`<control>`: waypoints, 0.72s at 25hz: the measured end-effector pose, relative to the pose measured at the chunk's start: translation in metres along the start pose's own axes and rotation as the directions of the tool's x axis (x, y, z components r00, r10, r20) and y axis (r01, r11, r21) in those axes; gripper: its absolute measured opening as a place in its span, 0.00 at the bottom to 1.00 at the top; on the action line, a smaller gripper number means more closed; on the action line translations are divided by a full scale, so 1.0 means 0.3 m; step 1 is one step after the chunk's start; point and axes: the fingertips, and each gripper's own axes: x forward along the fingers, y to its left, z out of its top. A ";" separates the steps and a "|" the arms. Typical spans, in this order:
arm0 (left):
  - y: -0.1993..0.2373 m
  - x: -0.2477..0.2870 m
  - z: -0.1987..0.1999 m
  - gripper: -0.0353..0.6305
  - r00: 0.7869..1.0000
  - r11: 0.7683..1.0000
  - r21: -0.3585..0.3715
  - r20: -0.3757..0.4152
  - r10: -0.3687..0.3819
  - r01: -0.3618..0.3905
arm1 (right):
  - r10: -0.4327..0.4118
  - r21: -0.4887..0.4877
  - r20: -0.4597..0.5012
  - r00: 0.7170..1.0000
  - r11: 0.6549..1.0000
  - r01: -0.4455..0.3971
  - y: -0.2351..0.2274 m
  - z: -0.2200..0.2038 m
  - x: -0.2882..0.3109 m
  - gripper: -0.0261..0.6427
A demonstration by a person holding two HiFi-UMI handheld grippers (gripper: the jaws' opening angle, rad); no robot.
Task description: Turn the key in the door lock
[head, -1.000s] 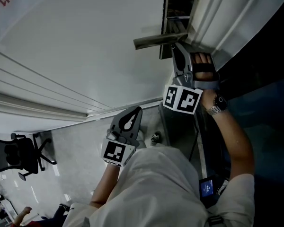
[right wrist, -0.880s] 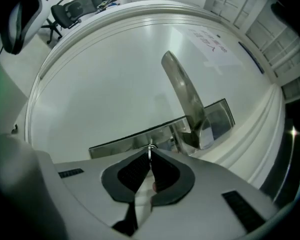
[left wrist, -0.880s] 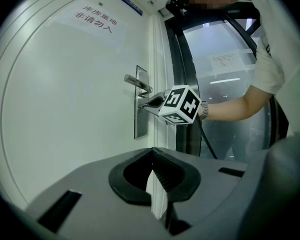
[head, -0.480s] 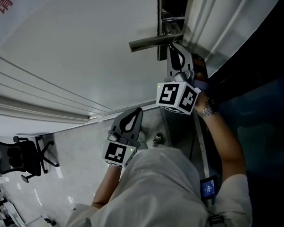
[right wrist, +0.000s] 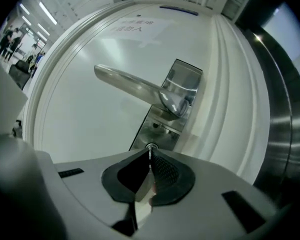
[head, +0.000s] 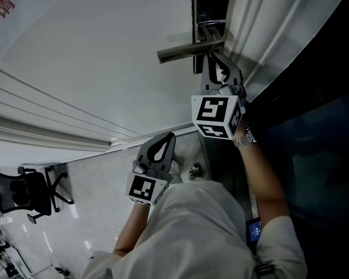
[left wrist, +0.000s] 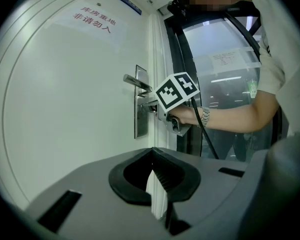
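A white door carries a steel lock plate (right wrist: 157, 128) with a lever handle (right wrist: 132, 86) above the keyhole. My right gripper (right wrist: 150, 151) points at the keyhole, its jaws pressed together on the key, of which only a thin metal edge shows at the tips. In the head view the right gripper (head: 213, 56) sits just under the handle (head: 183, 50). In the left gripper view the same gripper (left wrist: 157, 105) touches the plate (left wrist: 141, 118). My left gripper (head: 164, 139) hangs lower and left, away from the door, shut on nothing (left wrist: 151, 153).
A notice with printed characters (left wrist: 92, 20) is stuck high on the door. The door frame and a dark glass panel (head: 314, 127) lie right of the lock. An office chair (head: 20, 192) stands on the tiled floor at lower left. My own torso (head: 192, 231) fills the bottom.
The right gripper has rolled about its own axis at the lock, so its marker cube shows different faces. Its wrist swung left. The left gripper kept still.
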 end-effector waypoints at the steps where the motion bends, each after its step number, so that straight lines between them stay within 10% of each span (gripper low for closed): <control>1: -0.001 0.000 -0.002 0.06 1.000 1.000 0.001 -0.001 -0.001 0.001 | 0.006 0.041 0.005 1.000 0.999 -0.006 -0.001 0.000 0.001 0.06; 8: -0.007 -0.004 0.008 0.06 1.000 1.000 0.000 0.007 -0.001 0.001 | 0.092 0.410 0.015 0.996 0.908 -0.090 -0.015 -0.010 0.003 0.06; 18: -0.002 -0.014 0.000 0.06 1.000 1.000 0.004 0.001 0.001 -0.001 | 0.190 0.825 0.102 0.977 0.533 -0.190 -0.028 -0.026 0.006 0.06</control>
